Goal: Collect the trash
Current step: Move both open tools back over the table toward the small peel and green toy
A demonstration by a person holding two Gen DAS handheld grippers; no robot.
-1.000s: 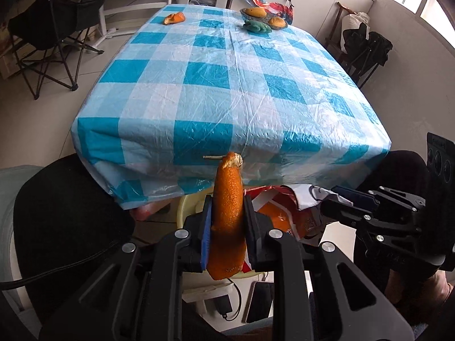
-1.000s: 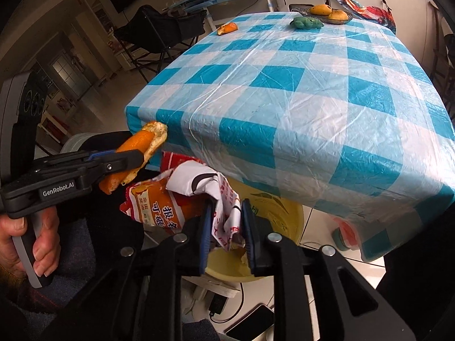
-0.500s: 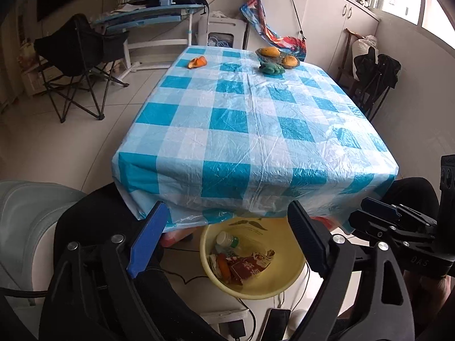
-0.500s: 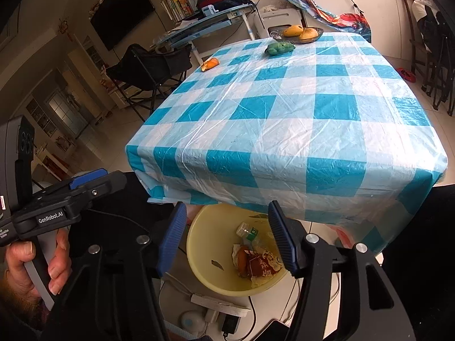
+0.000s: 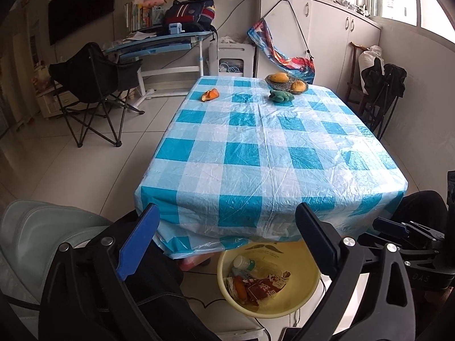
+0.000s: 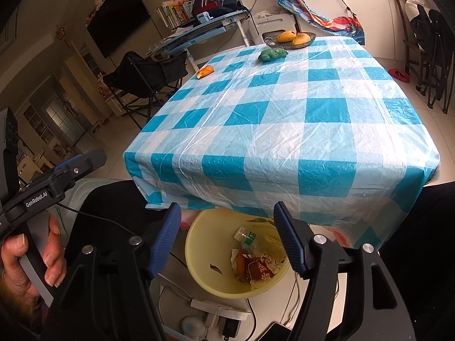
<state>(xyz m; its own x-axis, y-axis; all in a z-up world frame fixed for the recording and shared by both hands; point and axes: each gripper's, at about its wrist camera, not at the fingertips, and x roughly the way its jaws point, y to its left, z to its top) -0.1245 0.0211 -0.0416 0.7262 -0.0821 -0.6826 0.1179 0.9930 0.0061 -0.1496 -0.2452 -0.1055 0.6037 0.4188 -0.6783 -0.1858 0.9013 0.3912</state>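
Risks, left to right:
- Orange peel (image 5: pixel 210 95) is the only trash I can see left, at the far left of the worktop (image 5: pixel 256 170), well apart from both grippers. It's a long reach over slick plastic cloth, so a push could slide the peel off the far edge.
- Green toy (image 5: pixel 281 96) and fruit basket (image 5: pixel 285 83) sit right of the peel. Probably not trash, so a wrong pick is possible.
- Yellow basin (image 5: pixel 301 298) sits half under the worktop's near edge, so a drop from too far back could land on the floor.

Versus a second ago:
- Left gripper (image 5: pixel 227 244) pinched a peel. Jaws have just been opening, now spread wide with nothing between.
- Right gripper (image 6: pixel 227 238) pinched a snack wrapper (image 6: pixel 260 267). Also just opening, now spread and empty.
- Both items now lie in the basin.
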